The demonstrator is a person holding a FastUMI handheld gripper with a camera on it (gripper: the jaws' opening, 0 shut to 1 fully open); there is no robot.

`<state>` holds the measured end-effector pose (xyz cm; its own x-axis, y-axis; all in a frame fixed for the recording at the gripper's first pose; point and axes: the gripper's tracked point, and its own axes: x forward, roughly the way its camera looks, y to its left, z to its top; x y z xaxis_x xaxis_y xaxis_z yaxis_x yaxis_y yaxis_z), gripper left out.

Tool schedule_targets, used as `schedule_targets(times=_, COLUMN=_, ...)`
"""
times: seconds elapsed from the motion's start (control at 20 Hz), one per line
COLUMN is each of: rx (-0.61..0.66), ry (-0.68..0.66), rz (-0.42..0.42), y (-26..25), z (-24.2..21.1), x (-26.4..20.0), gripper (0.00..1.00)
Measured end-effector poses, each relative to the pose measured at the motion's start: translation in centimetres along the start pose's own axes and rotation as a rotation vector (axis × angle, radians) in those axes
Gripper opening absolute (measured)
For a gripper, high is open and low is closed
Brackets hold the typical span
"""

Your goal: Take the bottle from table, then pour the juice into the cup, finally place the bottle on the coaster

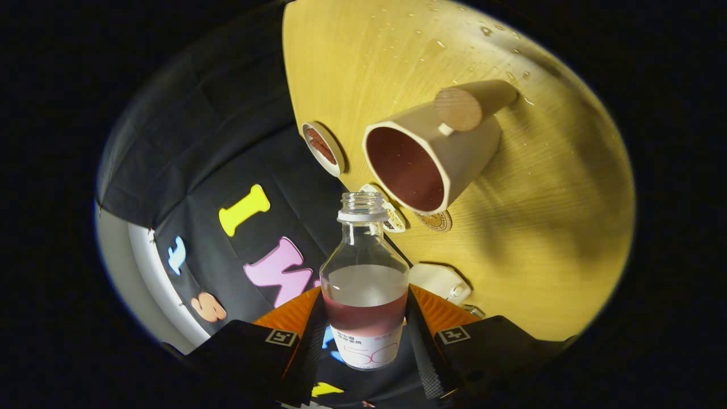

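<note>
While the gripper (366, 332) clamps its two fingers (309, 335) against either side of a clear glass bottle with a white neck ring and a pale label (364, 295), that bottle stands straight up between them, its cap off and its open mouth pointing ahead toward the cup. Dark red juice (364, 319) fills only the lower part of the bottle, just above the label, and the glass above the liquid looks fogged. Both fingers press on the bottle's lower body, so it is held off the desk rather than resting on it.

Just beyond the bottle's mouth sits a beige faceted cup with a round wooden knob handle (440, 150) on the light yellow wooden desk (545, 238). Its opening faces the bottle, and the inside of the cup shows a deep red colour; whether that is liquid or the cup's lining I cannot tell. A small round brown coaster with a patterned face (436, 220) lies flat on the desk, peeping out from under the near edge of the cup, close to the bottle's neck. Beside the cup, toward the desk's edge, rests a small white round dish with something reddish-brown in it (322, 147). Nearer the fingers, a white rounded object (440, 281) lies on the desk. Small droplets (483, 31) dot the desk's far surface beyond the cup
</note>
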<state>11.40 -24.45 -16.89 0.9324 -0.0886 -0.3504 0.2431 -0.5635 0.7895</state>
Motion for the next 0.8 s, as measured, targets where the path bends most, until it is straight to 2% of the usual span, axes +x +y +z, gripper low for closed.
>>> schedule_targets(times=0.15, rx=-0.254, ry=-0.005, rz=0.014, y=0.6, z=-1.1, x=-0.6, gripper=0.74)
schedule_targets(times=0.35, rx=-0.661, ry=-0.042, rz=0.081, y=2.2, z=-3.2, x=-1.3, gripper=0.74)
schedule_targets(times=0.65, rx=-1.285, ry=-0.101, rz=0.180, y=6.0, z=-8.9, x=-1.6, gripper=0.74)
schedule_targets(times=0.8, rx=-1.575, ry=-0.144, rz=0.246, y=8.6, z=-13.4, x=-2.0, gripper=0.74)
